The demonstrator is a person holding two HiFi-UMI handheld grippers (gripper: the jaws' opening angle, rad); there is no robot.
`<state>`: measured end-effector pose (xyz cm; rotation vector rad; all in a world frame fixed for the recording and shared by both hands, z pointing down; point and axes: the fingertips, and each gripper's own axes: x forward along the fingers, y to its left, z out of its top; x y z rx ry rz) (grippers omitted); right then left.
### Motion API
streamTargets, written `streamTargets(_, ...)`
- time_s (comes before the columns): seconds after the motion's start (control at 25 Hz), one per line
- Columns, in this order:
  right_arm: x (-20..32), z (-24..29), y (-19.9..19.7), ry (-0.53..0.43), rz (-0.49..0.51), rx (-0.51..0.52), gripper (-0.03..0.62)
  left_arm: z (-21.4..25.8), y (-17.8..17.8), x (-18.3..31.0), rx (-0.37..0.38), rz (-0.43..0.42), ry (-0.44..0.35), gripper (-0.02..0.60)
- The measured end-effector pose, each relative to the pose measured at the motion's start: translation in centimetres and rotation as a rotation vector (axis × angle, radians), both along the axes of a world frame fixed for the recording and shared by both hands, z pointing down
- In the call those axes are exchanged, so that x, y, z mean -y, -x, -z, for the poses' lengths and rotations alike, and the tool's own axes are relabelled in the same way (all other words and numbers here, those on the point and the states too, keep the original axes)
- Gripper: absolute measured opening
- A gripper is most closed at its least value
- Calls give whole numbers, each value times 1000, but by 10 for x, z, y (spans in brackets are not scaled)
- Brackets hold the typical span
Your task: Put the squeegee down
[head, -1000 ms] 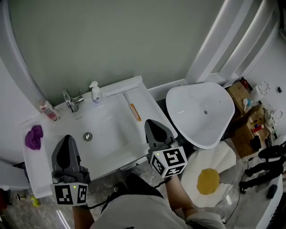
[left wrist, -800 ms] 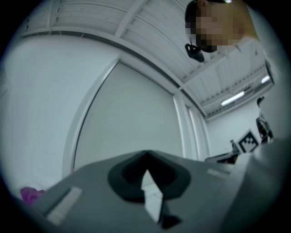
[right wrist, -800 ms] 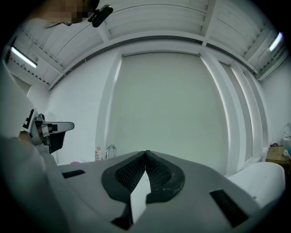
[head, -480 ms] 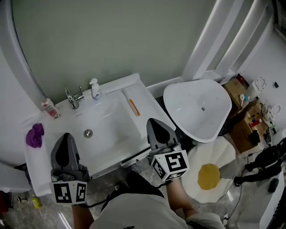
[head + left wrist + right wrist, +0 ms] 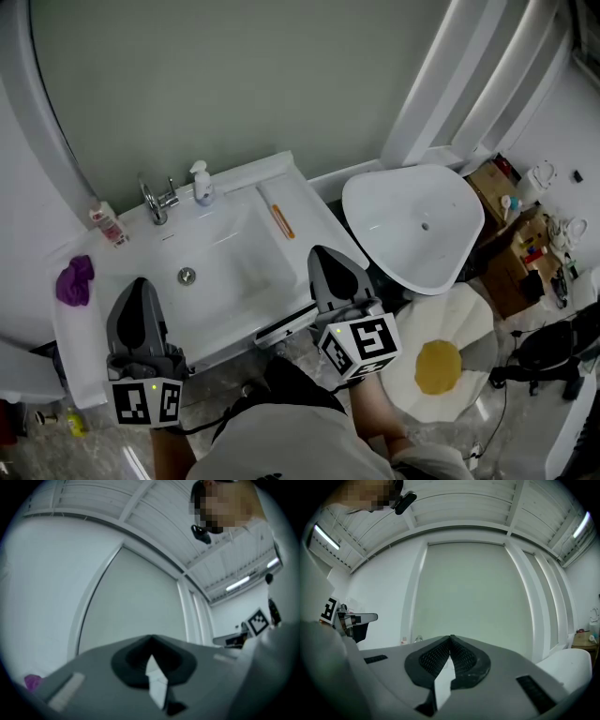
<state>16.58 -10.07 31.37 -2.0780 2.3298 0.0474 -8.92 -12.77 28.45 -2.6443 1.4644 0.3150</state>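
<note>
Squeegee point(image 5: 281, 223), a thin orange strip, lies flat on the right ledge of the sink point(image 5: 302, 228), beside the basin and apart from both grippers. The right gripper point(image 5: 325, 259) hangs over the sink's front right corner, jaws clenched on nothing. The left gripper point(image 5: 141, 289), over the front left edge, is likewise clenched and empty. A tap point(image 5: 155, 201) and a soap bottle point(image 5: 200, 183) stand at the back.

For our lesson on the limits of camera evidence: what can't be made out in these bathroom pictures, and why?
Thin orange object on the white ceramic basin's right ledge: head view, too small to identify.
Small pink bottle's label: head view, too small.
Basin bowl: gripper views, hidden behind the left gripper and right gripper.
Brown cardboard boxes' contents: head view, too small.
</note>
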Motion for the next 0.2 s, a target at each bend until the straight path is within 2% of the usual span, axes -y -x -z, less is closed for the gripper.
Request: streamTargets(0.2,2,3,6,-10,3,-5,2,0,5,3,-4,1,-4,8)
